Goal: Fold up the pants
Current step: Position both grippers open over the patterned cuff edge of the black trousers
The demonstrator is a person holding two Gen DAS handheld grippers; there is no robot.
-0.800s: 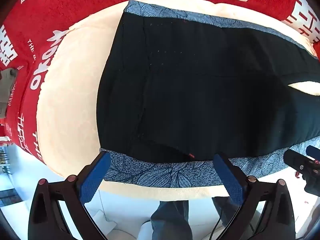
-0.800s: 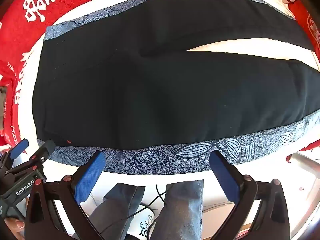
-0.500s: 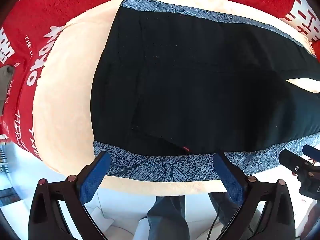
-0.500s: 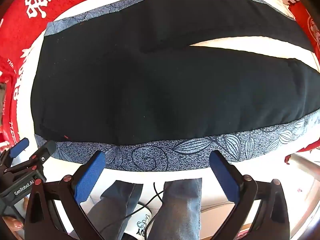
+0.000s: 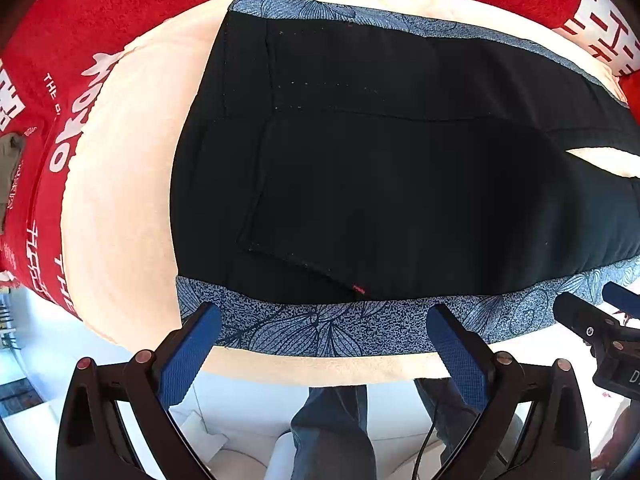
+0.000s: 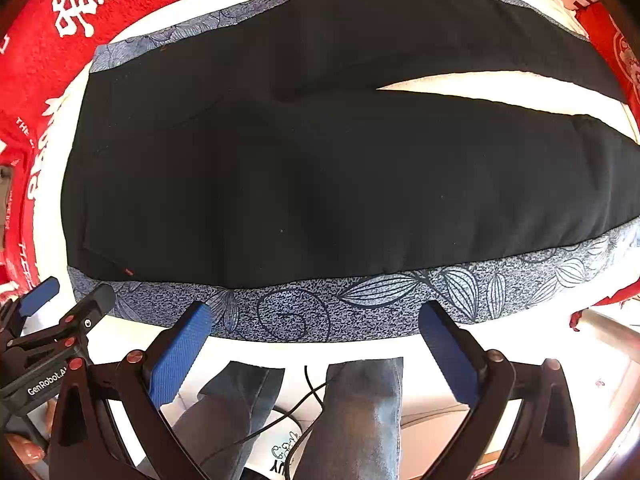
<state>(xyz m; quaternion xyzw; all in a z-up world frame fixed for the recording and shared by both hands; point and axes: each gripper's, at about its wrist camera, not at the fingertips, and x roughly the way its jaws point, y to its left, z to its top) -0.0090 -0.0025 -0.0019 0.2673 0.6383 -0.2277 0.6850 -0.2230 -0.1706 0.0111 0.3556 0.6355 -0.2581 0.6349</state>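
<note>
Black pants (image 5: pixel 380 184) with a blue-grey leaf-print side stripe (image 5: pixel 320 328) lie flat on a cream surface (image 5: pixel 120 200), waist to the left, legs to the right. In the right wrist view the pants (image 6: pixel 320 168) show both legs with a cream gap between them. My left gripper (image 5: pixel 324 344) is open, its blue pads just above the near stripe by the waist. My right gripper (image 6: pixel 312 340) is open over the near stripe (image 6: pixel 360 304) further along the leg. Each gripper shows at the edge of the other's view.
A red cloth with white characters (image 5: pixel 120 20) surrounds the cream surface. The near table edge (image 5: pixel 320 368) is right below the stripe. The person's jeans-clad legs (image 6: pixel 360 420) and a black cable (image 6: pixel 288 416) are below it.
Both grippers have moved closer to the near edge of the pants; the printed stripe now lies between the open pads. Nothing is gripped.
</note>
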